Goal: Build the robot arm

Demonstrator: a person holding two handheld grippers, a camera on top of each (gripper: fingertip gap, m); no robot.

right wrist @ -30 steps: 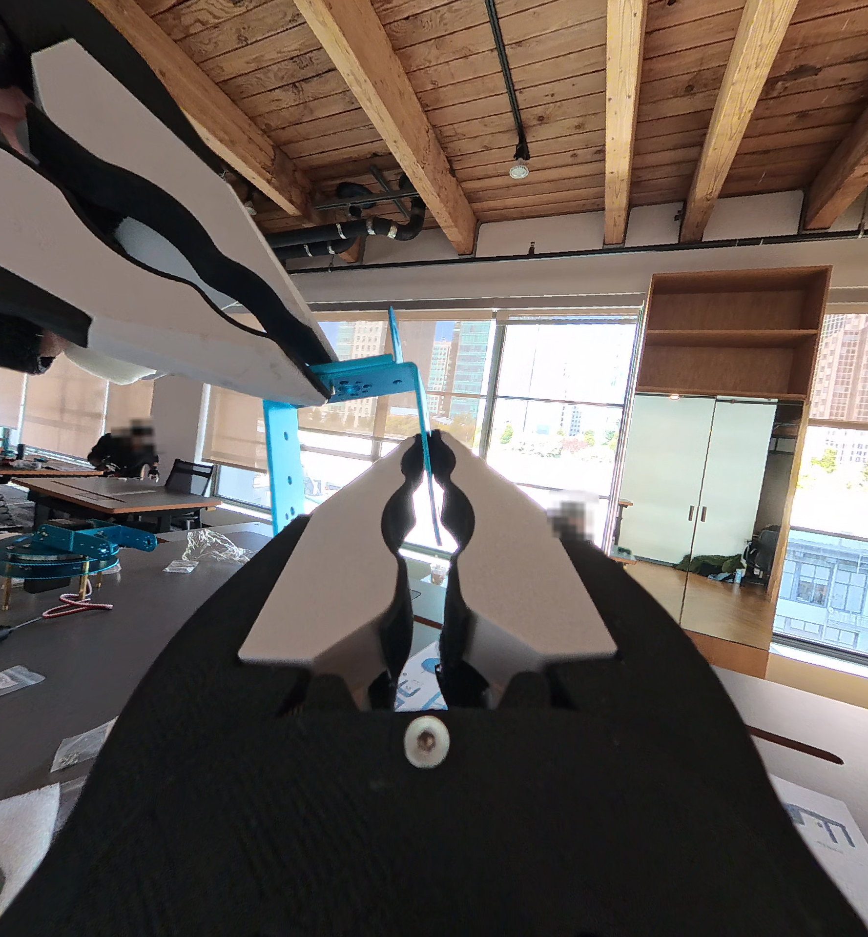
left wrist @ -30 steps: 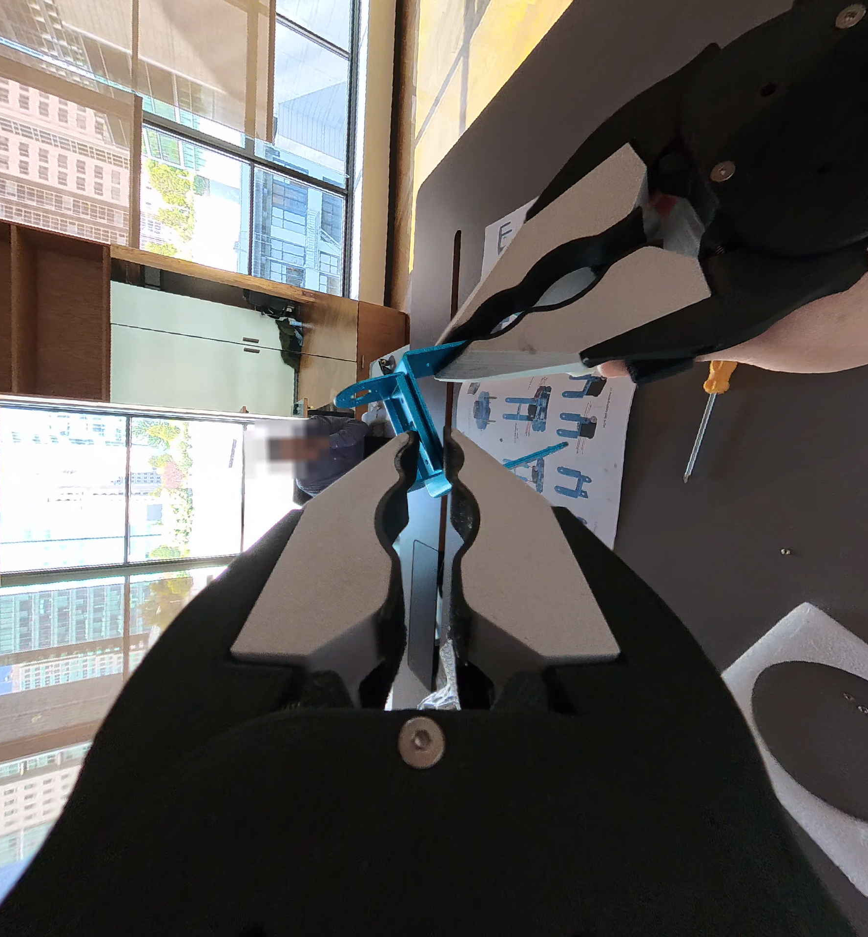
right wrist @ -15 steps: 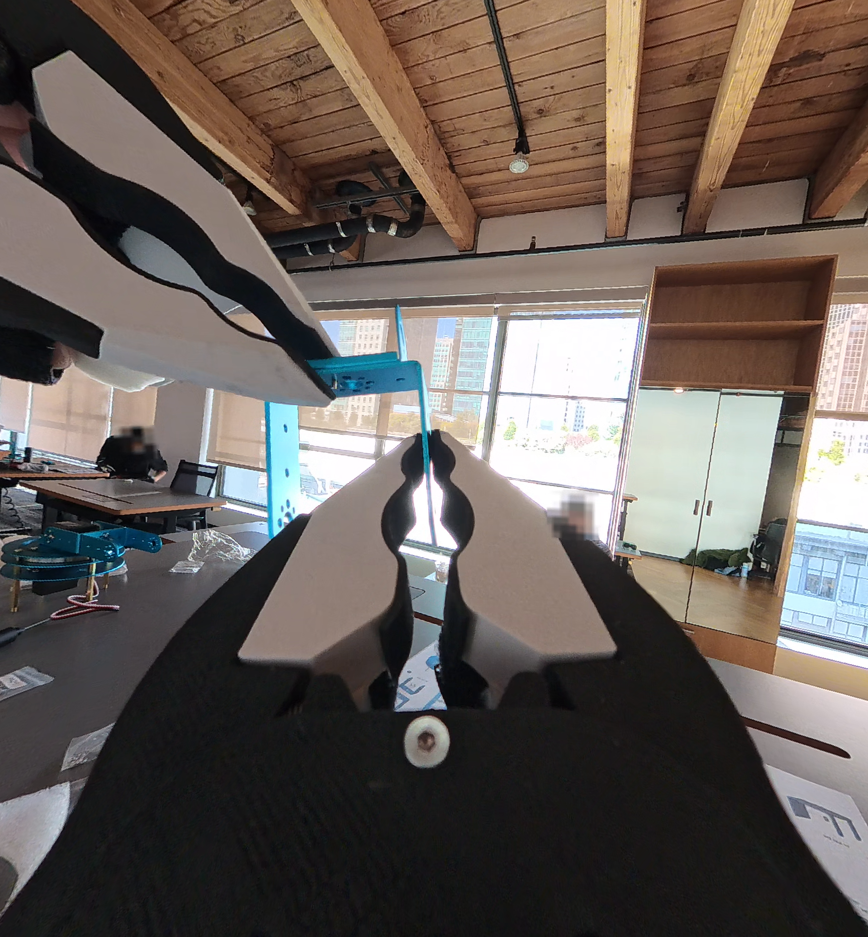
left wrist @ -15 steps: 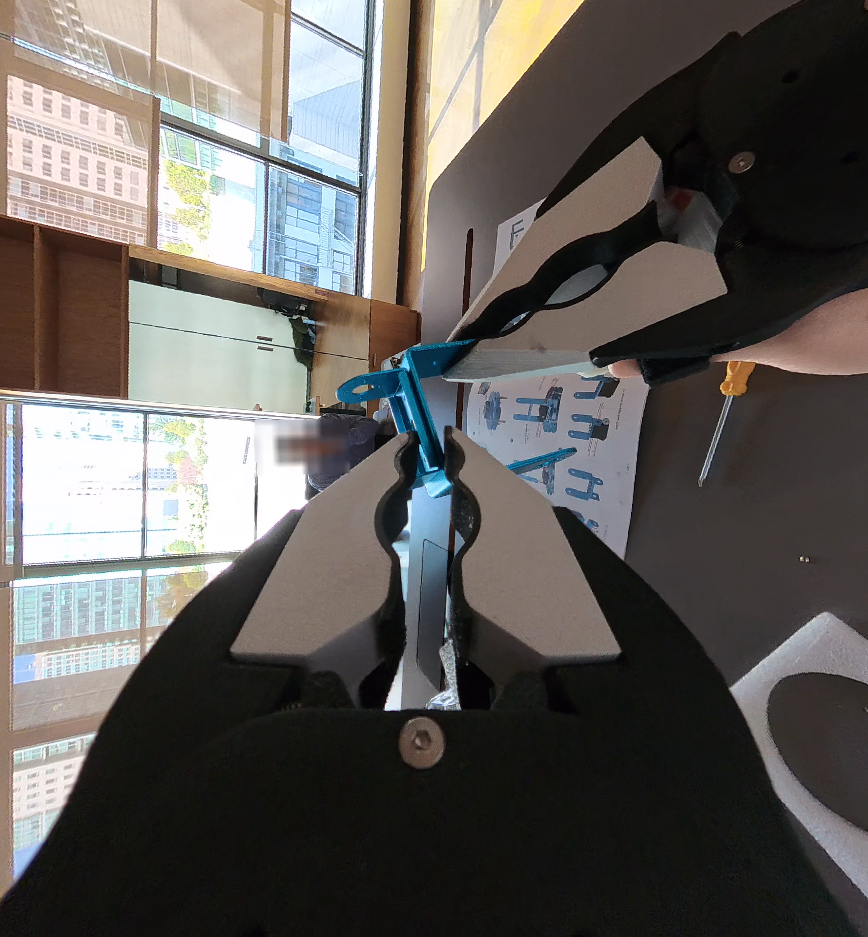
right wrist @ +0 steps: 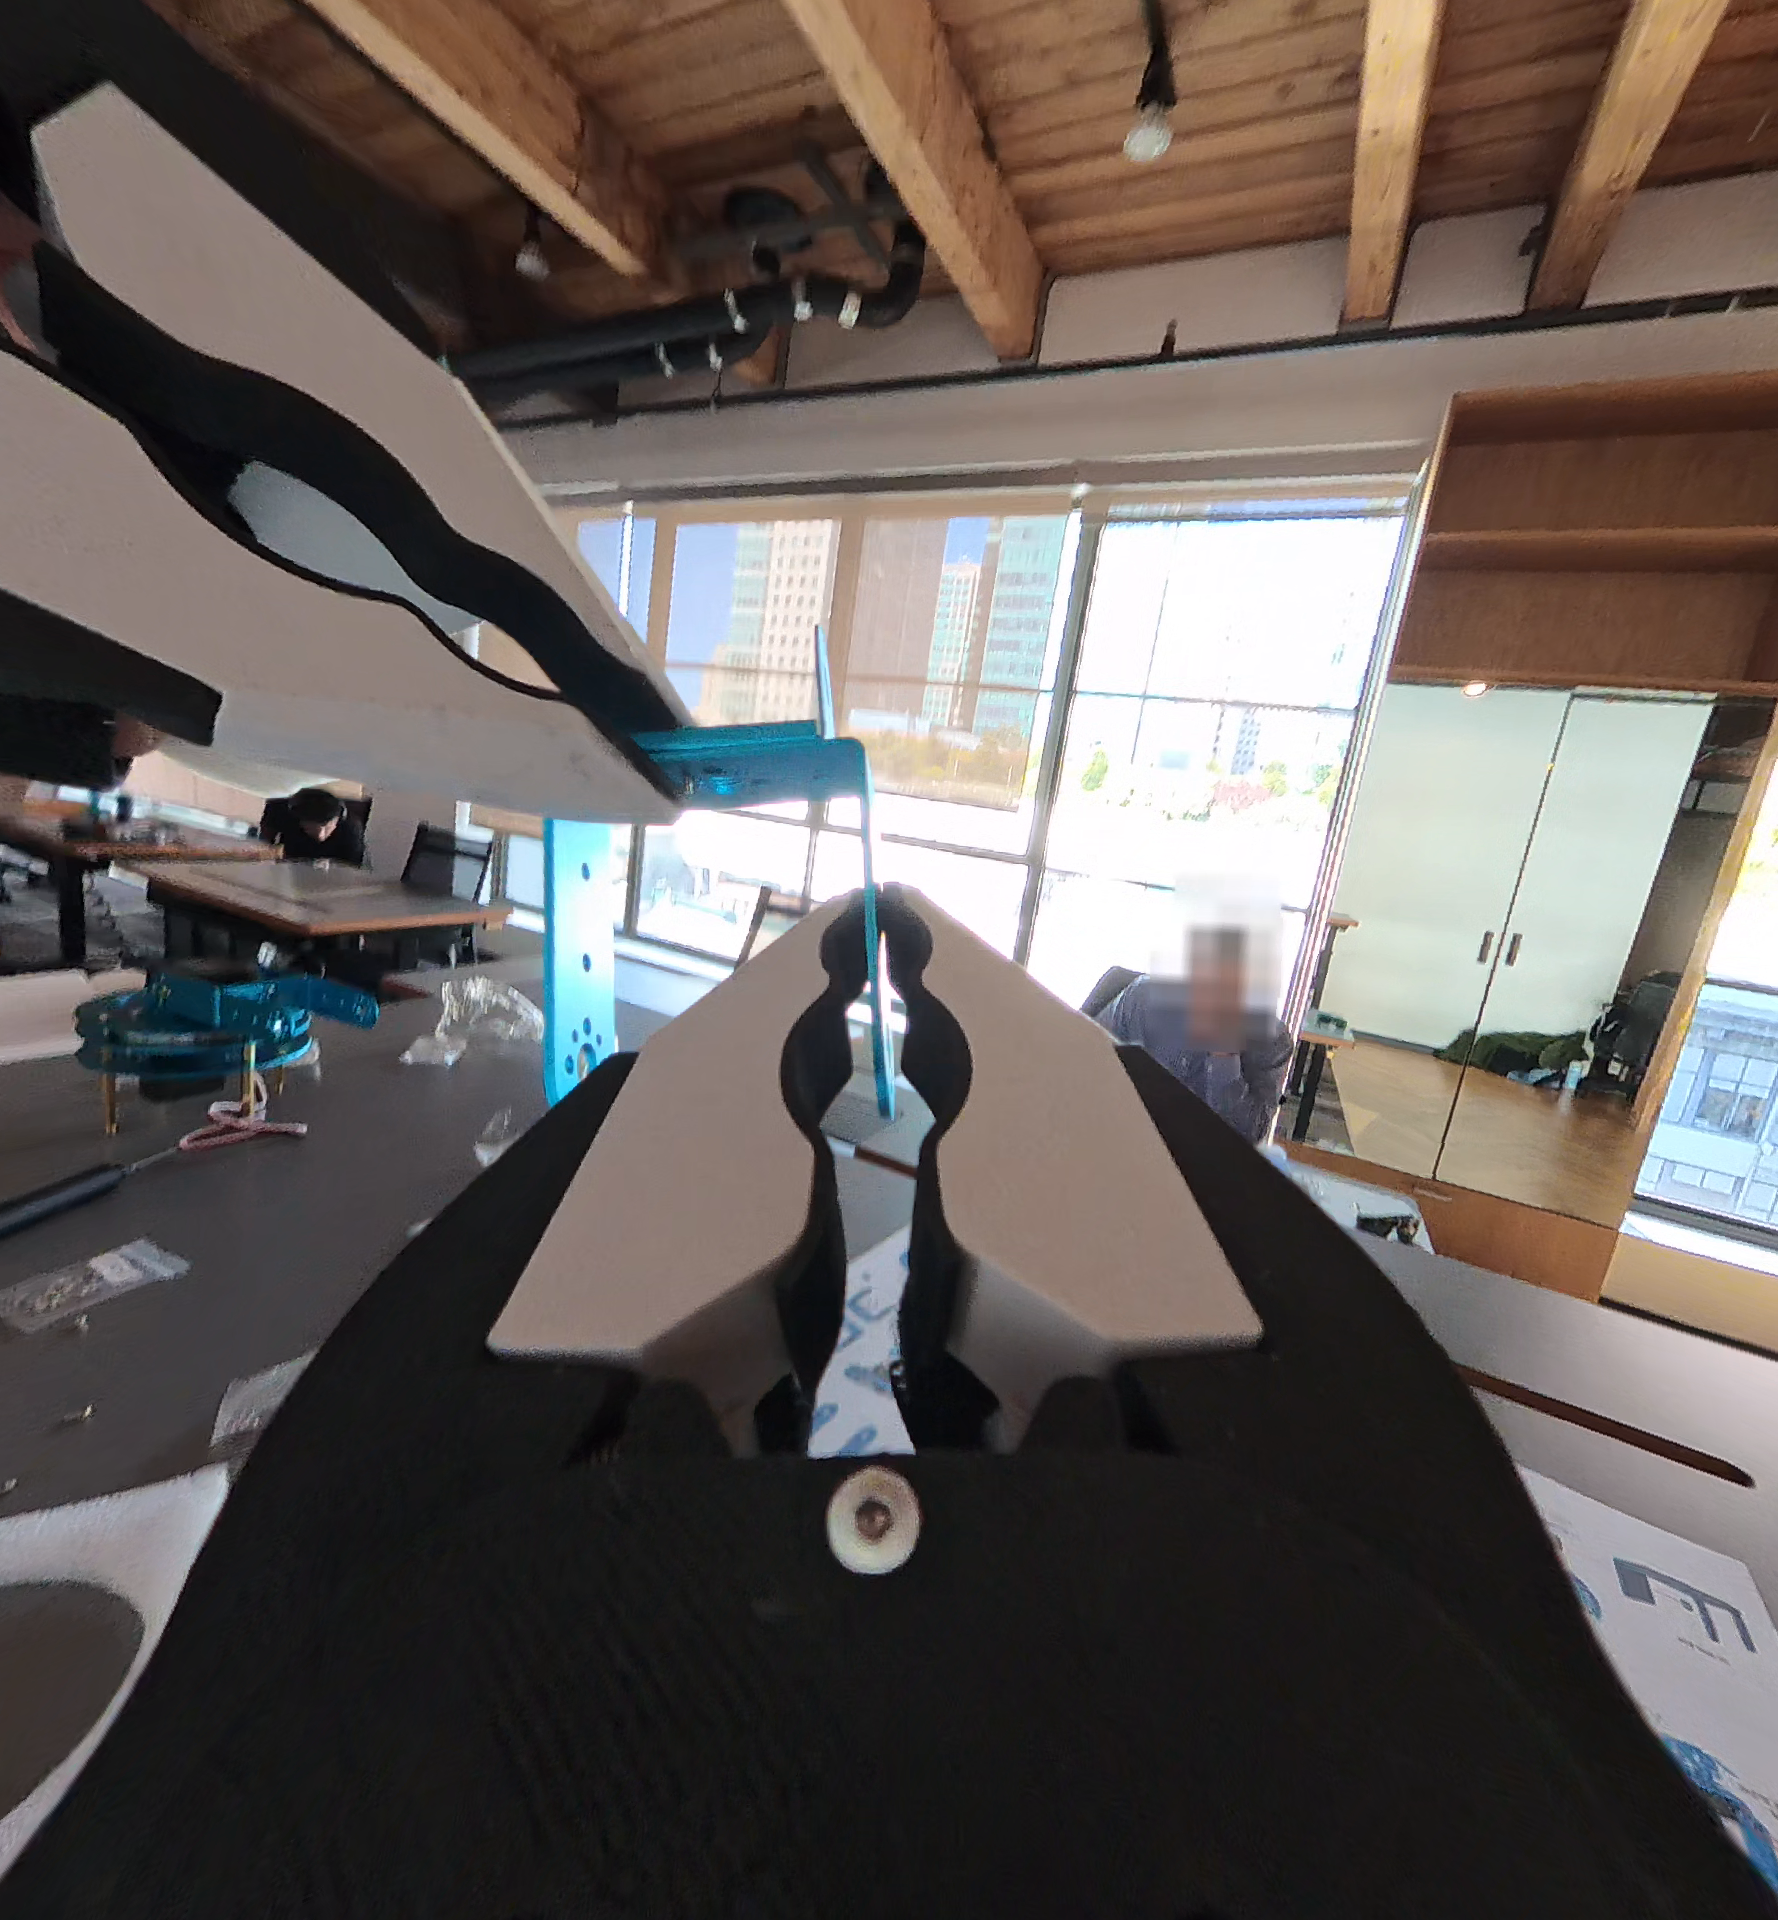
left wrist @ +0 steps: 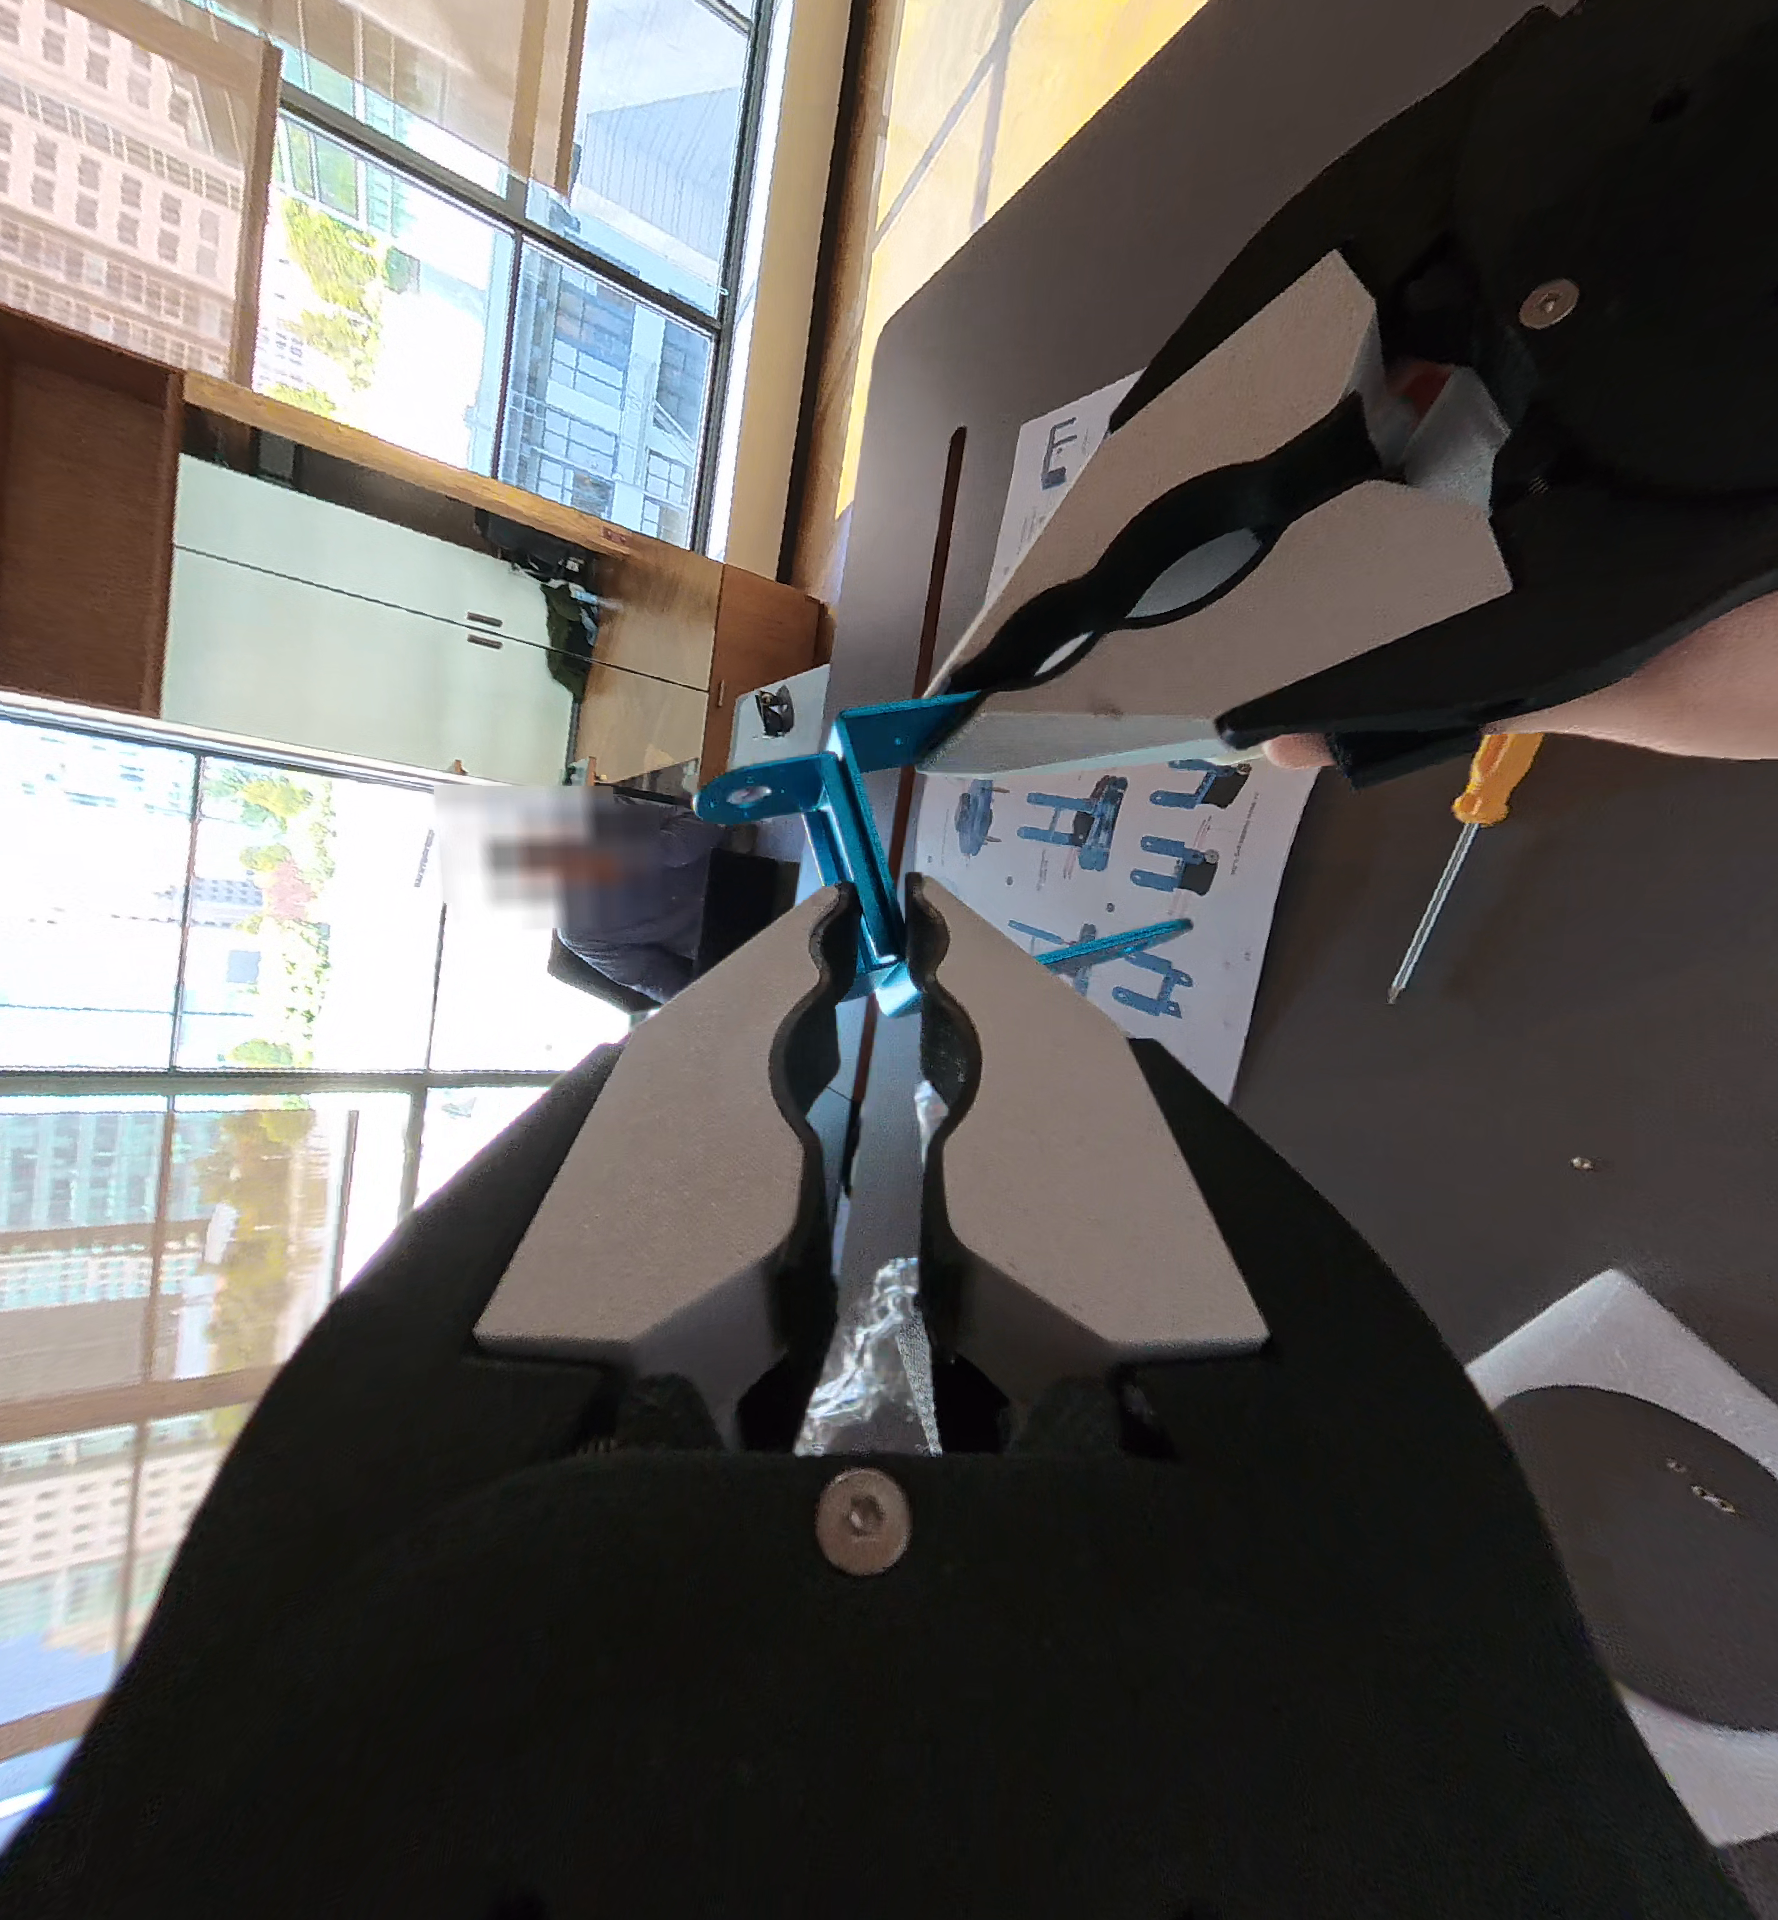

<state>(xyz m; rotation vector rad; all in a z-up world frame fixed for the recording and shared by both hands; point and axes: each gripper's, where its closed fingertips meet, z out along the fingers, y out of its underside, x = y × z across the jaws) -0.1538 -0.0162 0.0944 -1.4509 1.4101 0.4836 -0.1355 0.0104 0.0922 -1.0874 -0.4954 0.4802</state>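
A blue metal U-shaped bracket (left wrist: 861, 831) is held in the air above a dark table (left wrist: 1487, 1091), gripped by both grippers at once. My left gripper (left wrist: 874, 914) is shut on the bracket's long flat side. My right gripper (left wrist: 942, 707) comes in from the upper right and is shut on another side of it. In the right wrist view, my right gripper (right wrist: 877, 909) pinches the thin edge of one bracket (right wrist: 760, 769) arm. The left gripper (right wrist: 672, 774) reaches in from the upper left and clamps the horizontal part. The second arm (right wrist: 578, 966), with holes, hangs free.
On the table lie a printed instruction sheet (left wrist: 1103, 842), an orange-handled screwdriver (left wrist: 1467, 821) and a white foam block with a dark disc (left wrist: 1695, 1538). A blue round assembly (right wrist: 199, 1023), a bag of small parts (right wrist: 85, 1283) and a dark tool (right wrist: 23, 1210) are at left. A person (right wrist: 1207, 1049) sits beyond. Less than 4 cm separates the two grippers' tips. From either gripper's tips it is about 25 cm to the orange-handled screwdriver (left wrist: 1467, 821).
Both grippers keep their hold on the bracket. The pair has shifted slightly, so the table and room have slid a little in both views.
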